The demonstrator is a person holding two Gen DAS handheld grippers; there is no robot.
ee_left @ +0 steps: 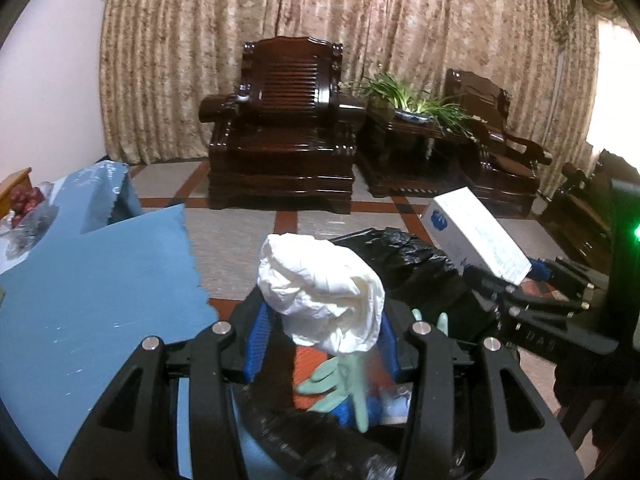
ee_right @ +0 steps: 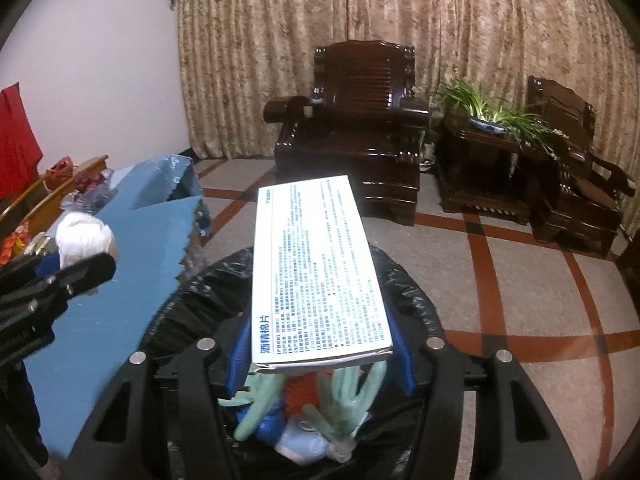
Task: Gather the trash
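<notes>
**Two grippers, two pieces of trash, one black-lined bin**

At the centre of the left wrist view, the left gripper [ee_left: 322,336] has its blue-padded jaws closed narrowly on a crumpled white wad [ee_left: 320,292], which bulges up above the fingers. At the middle right of the same frame, the right gripper [ee_left: 520,300] reaches in from the edge, carrying a white box [ee_left: 476,232] tilted upward over the bin.

The right wrist view shows that box [ee_right: 320,272] at the centre of the frame, lying flat between the right gripper's [ee_right: 320,354] blue pads, its printed face up and its long side pointing away from the camera; the jaws are set about as wide as the box and clamp its near end. At the middle left, the left gripper [ee_right: 72,264] appears side-on with the white wad [ee_right: 82,240] in its fingers.

Below both grippers, at the lower centre of each frame, sits the bin with a black trash bag [ee_right: 200,304] as liner. Inside it lie pale green gloves [ee_right: 344,400], something orange and a light blue item, all loosely piled.

A blue sheet [ee_left: 100,280] covers the surface at the left of both frames. Across the tiled floor [ee_right: 500,280], in the upper half of the frames, stand a dark wooden armchair [ee_left: 280,128], a potted plant [ee_left: 404,100] on a side table, and a patterned curtain [ee_right: 320,20] behind them.
</notes>
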